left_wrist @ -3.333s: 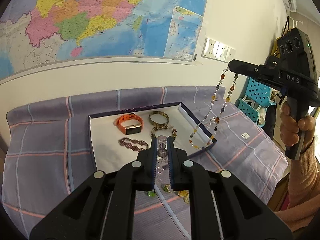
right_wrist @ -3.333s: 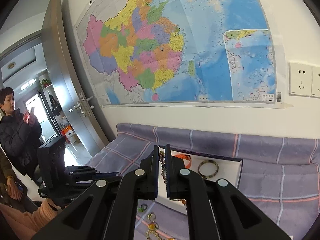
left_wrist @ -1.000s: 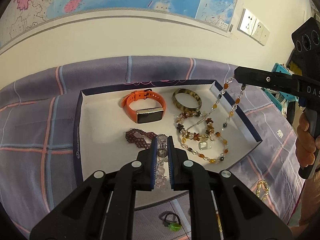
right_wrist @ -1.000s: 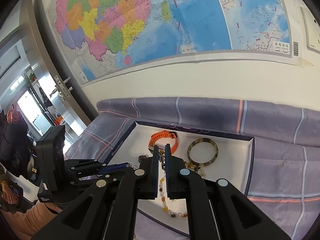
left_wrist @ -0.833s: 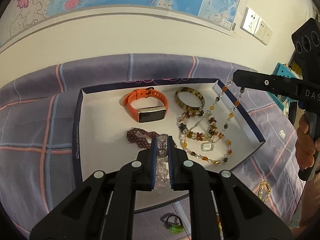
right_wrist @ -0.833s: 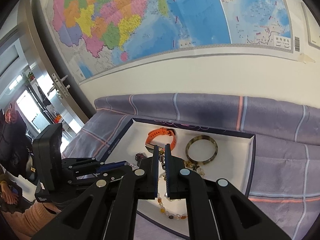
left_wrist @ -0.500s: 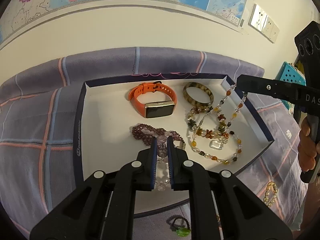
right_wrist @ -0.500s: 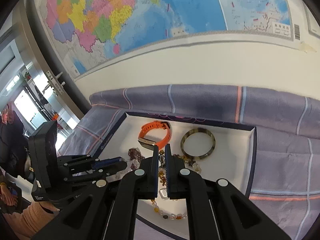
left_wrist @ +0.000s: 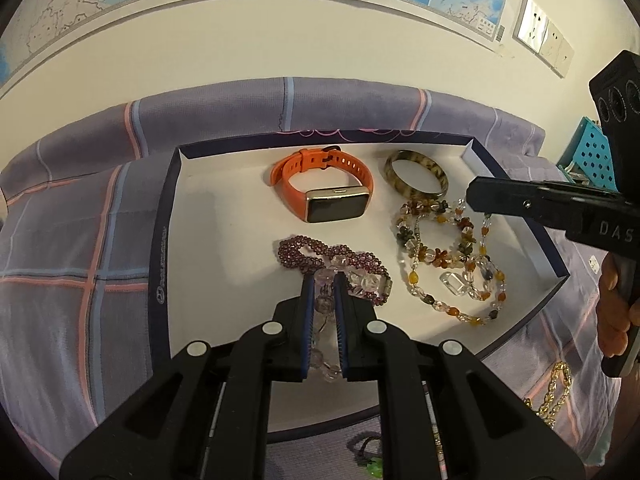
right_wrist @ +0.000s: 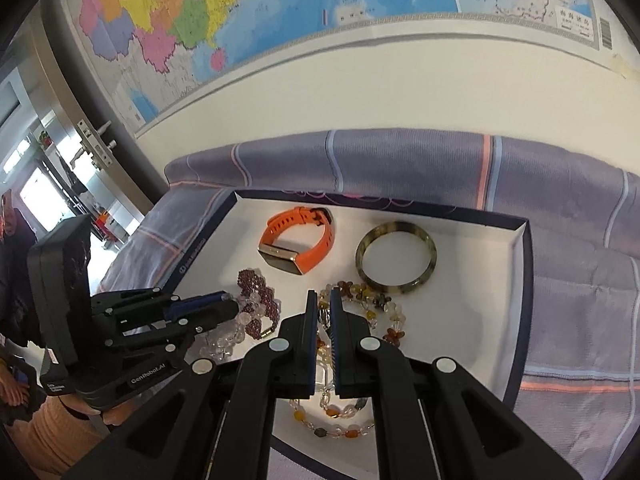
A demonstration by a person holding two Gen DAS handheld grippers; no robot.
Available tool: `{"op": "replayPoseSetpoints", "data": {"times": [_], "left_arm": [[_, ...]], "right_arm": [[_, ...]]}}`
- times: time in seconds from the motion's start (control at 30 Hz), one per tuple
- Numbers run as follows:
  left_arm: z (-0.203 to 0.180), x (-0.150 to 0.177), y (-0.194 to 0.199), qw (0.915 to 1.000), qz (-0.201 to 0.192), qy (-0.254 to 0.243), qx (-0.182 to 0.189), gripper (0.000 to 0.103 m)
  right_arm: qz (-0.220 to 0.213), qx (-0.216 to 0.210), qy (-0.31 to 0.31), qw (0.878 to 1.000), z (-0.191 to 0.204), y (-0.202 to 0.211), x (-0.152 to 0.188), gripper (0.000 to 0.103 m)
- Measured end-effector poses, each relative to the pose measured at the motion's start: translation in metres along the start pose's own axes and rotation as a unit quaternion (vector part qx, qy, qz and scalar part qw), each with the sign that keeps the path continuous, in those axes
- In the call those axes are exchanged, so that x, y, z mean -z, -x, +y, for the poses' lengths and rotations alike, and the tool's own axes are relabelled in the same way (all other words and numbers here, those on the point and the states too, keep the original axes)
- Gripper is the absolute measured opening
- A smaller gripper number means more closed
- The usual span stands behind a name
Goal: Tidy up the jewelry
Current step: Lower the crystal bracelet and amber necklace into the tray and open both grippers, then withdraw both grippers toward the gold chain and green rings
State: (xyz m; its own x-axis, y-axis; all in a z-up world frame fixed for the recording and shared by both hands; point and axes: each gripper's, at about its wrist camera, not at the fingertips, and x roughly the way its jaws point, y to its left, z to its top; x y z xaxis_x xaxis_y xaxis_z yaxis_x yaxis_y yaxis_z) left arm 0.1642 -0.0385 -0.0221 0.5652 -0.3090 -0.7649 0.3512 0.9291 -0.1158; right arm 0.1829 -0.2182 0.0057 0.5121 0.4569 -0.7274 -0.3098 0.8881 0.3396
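A white tray with a dark blue rim (left_wrist: 164, 216) (right_wrist: 524, 280) lies on the checked cloth. In it are an orange smart band (left_wrist: 324, 188) (right_wrist: 296, 244), a mottled bangle (left_wrist: 416, 172) (right_wrist: 396, 256), a purple bead bracelet (left_wrist: 304, 256) (right_wrist: 256, 288) and an amber bead necklace (left_wrist: 448, 272) (right_wrist: 332, 428), mostly piled on the tray floor. My left gripper (left_wrist: 324, 280) (right_wrist: 236, 308) is shut on a clear crystal bead bracelet (left_wrist: 324, 304) (right_wrist: 224, 340), low over the tray. My right gripper (right_wrist: 324, 300) (left_wrist: 472, 196) is shut on the necklace's upper end.
A gold chain (left_wrist: 556, 392) lies on the cloth right of the tray. A green-stone ring (left_wrist: 372, 468) lies in front of the tray. A teal basket (left_wrist: 592, 152) stands at the far right. The wall with a map (right_wrist: 280, 8) is close behind.
Both grippers have come down toward the tray. The necklace, hanging high 3.3 s ago, now lies mostly coiled on the tray floor. The crystal bracelet now rests by the purple bracelet.
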Motion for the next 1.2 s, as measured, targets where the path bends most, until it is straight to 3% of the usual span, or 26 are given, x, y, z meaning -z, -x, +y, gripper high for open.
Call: {"op": "replayPoseSetpoints", "data": {"times": [0.07, 0.23, 0.7, 1.0, 1.07, 1.2], "left_arm": [[-0.001, 0.001, 0.002, 1.0000, -0.003, -0.003, -0.004, 0.011], [-0.001, 0.005, 0.010, 0.9999, -0.015, -0.004, -0.005, 0.025], [0.011, 0.028, 0.053, 0.9982, -0.059, 0.013, -0.001, 0.037], [0.001, 0.067, 0.079, 0.9974, -0.071, -0.016, 0.002, 0.048], [-0.005, 0.074, 0.081, 0.9972, -0.068, -0.030, 0.000, 0.051], [-0.013, 0.086, 0.082, 0.9972, -0.061, -0.043, 0.002, 0.051]], "right_arm": [[0.007, 0.001, 0.002, 1.000, 0.000, -0.004, 0.001, 0.006], [0.020, 0.005, 0.004, 1.000, 0.001, -0.010, 0.006, 0.010], [0.004, 0.010, -0.004, 1.000, -0.001, 0.013, 0.018, 0.030], [-0.018, 0.001, 0.014, 1.000, 0.010, 0.059, 0.060, 0.043], [-0.016, -0.002, 0.019, 1.000, 0.014, 0.064, 0.074, 0.050], [0.006, 0.003, 0.035, 0.999, 0.026, 0.068, 0.110, 0.051]]}}
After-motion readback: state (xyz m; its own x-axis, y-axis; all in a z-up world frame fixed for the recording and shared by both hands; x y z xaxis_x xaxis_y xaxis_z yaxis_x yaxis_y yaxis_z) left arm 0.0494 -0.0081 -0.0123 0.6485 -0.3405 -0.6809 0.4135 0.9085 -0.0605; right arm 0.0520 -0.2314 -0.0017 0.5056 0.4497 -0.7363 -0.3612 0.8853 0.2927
